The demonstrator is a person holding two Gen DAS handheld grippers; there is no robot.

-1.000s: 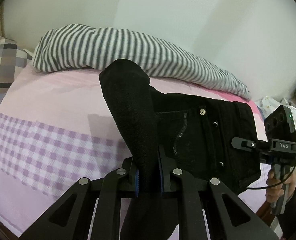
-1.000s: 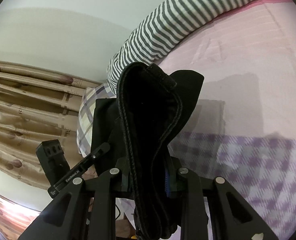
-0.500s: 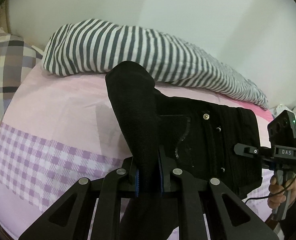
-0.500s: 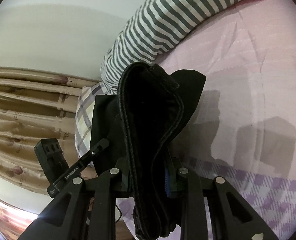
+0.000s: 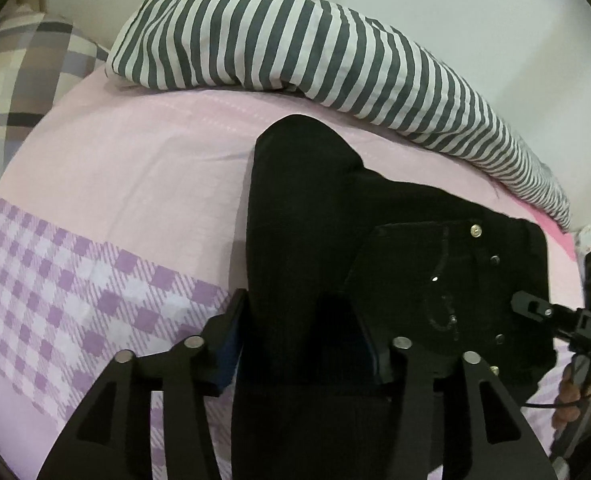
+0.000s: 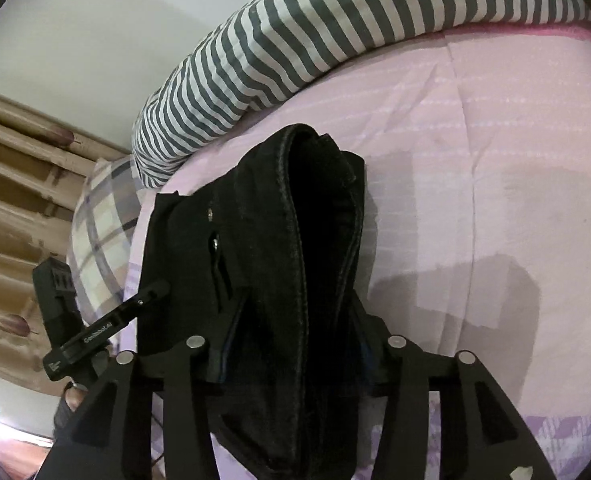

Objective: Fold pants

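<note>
The black pants (image 5: 447, 264) lie on the pink bed sheet (image 5: 127, 176), waistband with metal buttons toward the right. My left gripper (image 5: 301, 340) has its jaws spread wide, with a black fold of the pants (image 5: 295, 208) lying loose between them. My right gripper (image 6: 291, 340) is also spread wide, with the seamed edge of the pants (image 6: 307, 208) resting between its fingers. In the left wrist view the right gripper (image 5: 555, 316) shows at the right edge; in the right wrist view the left gripper (image 6: 107, 324) shows at the left.
A grey-and-white striped duvet (image 5: 295, 44) lies along the wall behind the pants. A plaid pillow (image 5: 19, 72) sits at the left. The sheet has a purple check band (image 5: 55, 280) near the front. Curtains (image 6: 11, 200) hang at the left in the right wrist view.
Both grippers have opened from a tight grip on the pants to wide jaws. Both moved forward and lower toward the striped duvet, laying the fabric down on the bed.
</note>
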